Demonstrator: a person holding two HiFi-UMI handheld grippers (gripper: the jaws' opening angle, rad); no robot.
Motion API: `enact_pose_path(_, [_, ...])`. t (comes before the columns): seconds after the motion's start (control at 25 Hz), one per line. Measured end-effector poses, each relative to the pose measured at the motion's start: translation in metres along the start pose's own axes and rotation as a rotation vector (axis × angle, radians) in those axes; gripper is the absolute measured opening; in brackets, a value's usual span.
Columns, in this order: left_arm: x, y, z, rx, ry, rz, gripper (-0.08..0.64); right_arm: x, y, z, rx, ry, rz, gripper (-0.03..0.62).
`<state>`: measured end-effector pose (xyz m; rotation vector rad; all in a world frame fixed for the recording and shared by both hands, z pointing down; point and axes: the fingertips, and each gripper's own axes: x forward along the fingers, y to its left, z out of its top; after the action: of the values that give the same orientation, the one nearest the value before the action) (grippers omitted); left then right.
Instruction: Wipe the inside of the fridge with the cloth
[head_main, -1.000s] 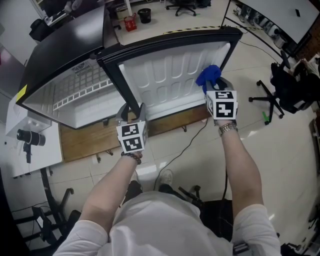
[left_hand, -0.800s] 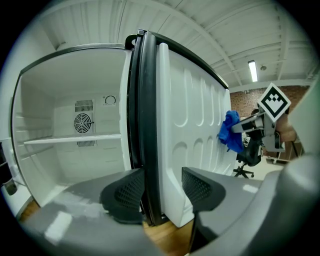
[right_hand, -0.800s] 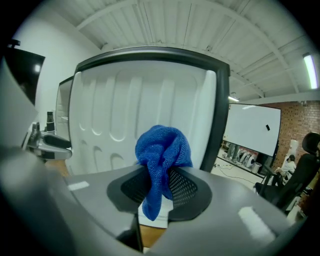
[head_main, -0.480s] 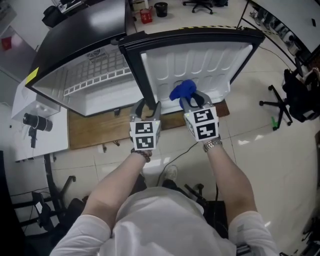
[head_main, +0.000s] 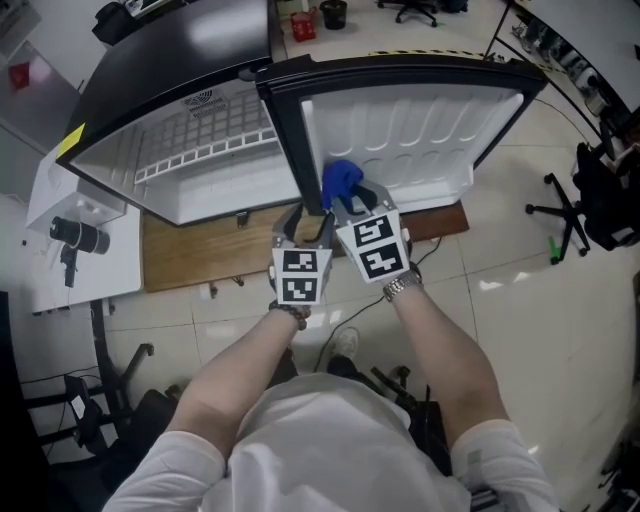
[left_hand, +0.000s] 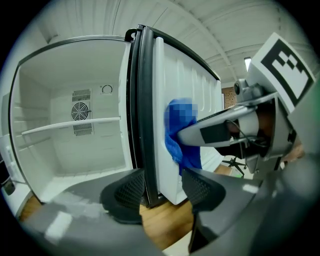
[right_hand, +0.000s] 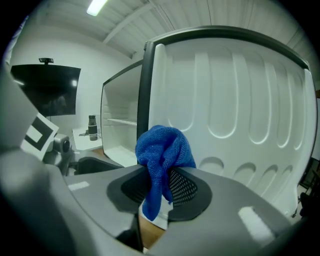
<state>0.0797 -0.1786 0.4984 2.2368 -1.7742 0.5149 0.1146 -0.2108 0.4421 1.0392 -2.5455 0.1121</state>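
I have the right tongs (right_hand: 160, 187) clenched on the blue cloth (right_hand: 162, 150), which bunches up above the jaws and hangs a little below them. The cloth sits at the low part of the open door (head_main: 420, 130), close to the white ribbed lining on the side nearest the fridge body; from the left gripper view it looks pressed to that lining. The left tongs (left_hand: 162, 187) are spread, with the door's bottom edge in the gap between the jaws. I cannot tell whether the pads touch it, and they hold nothing else.

My reading is that I am partway through the door lining. No streaks or damp patches show on it, so I can't say which parts are already done. The main compartment (left_hand: 75, 145), with its wire shelf (left_hand: 70, 125), back wall and floor, looks dry and the cloth is well away from it. I judge that whole cavity is left to wipe, along with the upper door lining.
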Motion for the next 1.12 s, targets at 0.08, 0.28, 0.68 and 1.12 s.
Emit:
enact_pose_path(0.08, [0.002, -0.001, -0.002, 0.000, 0.007, -0.002, 0.230, 0.003, -0.001, -0.001, -0.002, 0.005, -0.009, 0.095])
enact_pose_path(0.28, [0.006, -0.002, -0.003, -0.010, 0.012, -0.006, 0.230, 0.001, -0.022, -0.006, 0.011, 0.012, -0.063, 0.095])
enact_pose_path(0.68, [0.007, -0.006, -0.005, -0.011, 0.017, -0.005, 0.230, -0.015, -0.064, -0.017, 0.027, 0.025, -0.139, 0.095])
enact_pose_path(1.12, [0.004, -0.012, -0.011, -0.016, 0.024, -0.007, 0.230, -0.040, -0.127, -0.036, 0.026, 0.058, -0.250, 0.095])
